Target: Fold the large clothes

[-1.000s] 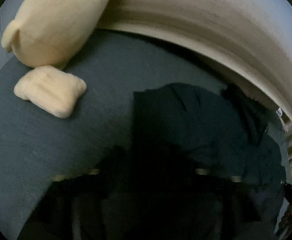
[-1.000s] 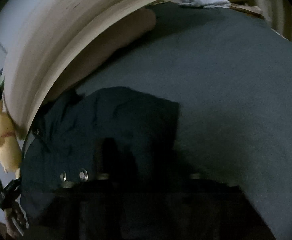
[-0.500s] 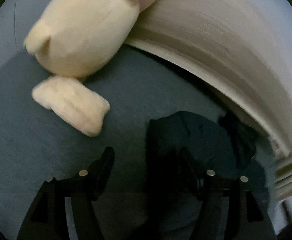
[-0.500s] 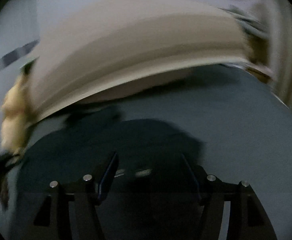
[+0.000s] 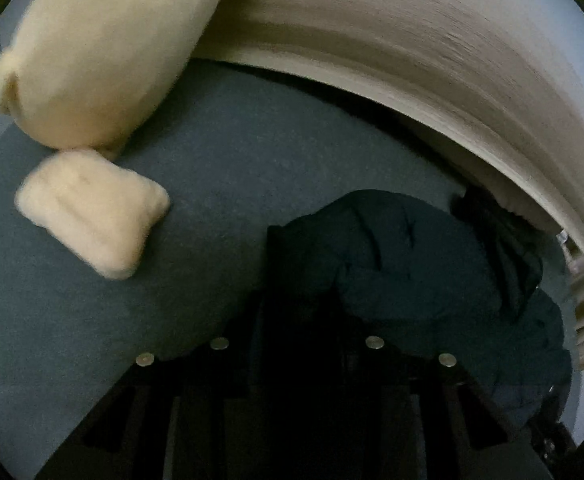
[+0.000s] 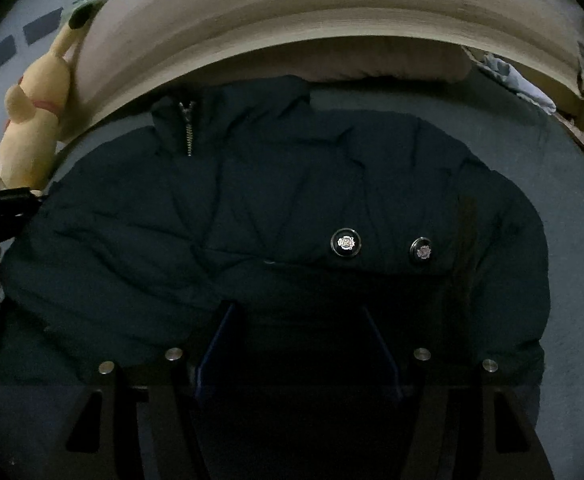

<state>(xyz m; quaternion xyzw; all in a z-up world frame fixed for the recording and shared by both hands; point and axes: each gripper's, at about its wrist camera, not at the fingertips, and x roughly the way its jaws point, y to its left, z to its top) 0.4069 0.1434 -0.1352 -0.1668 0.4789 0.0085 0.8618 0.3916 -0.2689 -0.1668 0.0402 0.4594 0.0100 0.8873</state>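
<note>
The right gripper hangs with its dark fingers spread apart and nothing between them, just above the near hem of the dark teal padded jacket. The left gripper is too deep in shadow — I cannot tell whether it is parted or clenched; it sits at the jacket's left edge.

The jacket lies ahead on the blue-grey bedcover, bunched into a compact bundle, two metal snap buttons and a zip near the collar showing. It looks partly folded, likely still needing squaring up. A cream plush toy rests farther left; a beige headboard curves beyond.
</note>
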